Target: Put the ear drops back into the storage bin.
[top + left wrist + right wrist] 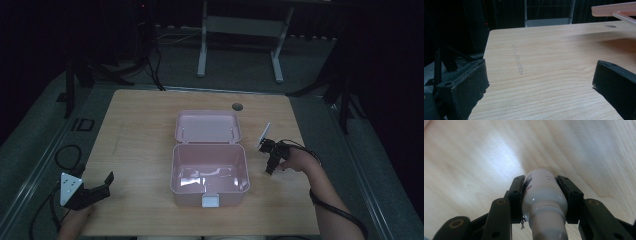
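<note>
Bottle [544, 195] | clamped in right tongs [543, 185], cap end cut off | left tongs [539, 82] apart

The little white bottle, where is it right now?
The white bottle sits clamped between the right gripper's two jaws, over the wooden table, just right of the open pink box in the high view.
</note>
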A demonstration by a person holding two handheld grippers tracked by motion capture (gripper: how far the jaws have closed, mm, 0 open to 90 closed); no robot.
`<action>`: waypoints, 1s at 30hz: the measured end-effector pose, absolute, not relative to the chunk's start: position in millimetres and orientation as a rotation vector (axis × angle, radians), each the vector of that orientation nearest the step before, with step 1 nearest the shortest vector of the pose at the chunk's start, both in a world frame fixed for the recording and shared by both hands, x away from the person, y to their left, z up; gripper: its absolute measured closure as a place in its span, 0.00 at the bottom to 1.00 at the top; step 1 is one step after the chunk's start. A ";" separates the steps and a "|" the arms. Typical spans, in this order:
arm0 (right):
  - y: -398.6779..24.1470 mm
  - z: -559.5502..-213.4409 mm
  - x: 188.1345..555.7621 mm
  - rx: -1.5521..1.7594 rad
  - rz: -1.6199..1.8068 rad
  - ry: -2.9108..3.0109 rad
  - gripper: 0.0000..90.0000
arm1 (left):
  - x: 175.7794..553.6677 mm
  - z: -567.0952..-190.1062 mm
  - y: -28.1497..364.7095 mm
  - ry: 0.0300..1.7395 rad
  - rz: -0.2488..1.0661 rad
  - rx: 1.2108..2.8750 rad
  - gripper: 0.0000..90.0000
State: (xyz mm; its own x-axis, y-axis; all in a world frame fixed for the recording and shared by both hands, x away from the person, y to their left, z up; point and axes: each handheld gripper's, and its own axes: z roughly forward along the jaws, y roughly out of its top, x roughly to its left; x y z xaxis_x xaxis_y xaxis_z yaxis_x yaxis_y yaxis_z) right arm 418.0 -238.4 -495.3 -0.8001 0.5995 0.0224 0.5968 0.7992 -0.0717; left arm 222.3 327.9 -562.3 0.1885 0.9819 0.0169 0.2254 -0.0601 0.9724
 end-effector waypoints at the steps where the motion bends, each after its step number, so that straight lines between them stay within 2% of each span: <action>1: -238.4 -495.3 418.0 -0.977 0.094 -2.938 0.66 | 222.3 -562.3 327.9 1.214 0.978 1.489 0.00; 10: -231.5 -495.4 389.9 -0.539 0.154 -3.075 0.66 | 222.2 -562.3 327.8 1.212 0.979 1.490 0.00; 23: -227.8 -493.3 359.7 -0.167 0.149 -3.182 0.66 | 222.3 -562.2 327.5 1.213 0.980 1.492 0.00; 30: -226.2 -490.1 350.1 -0.088 0.199 -3.178 0.66 | 222.4 -562.2 327.4 1.213 0.980 1.492 0.00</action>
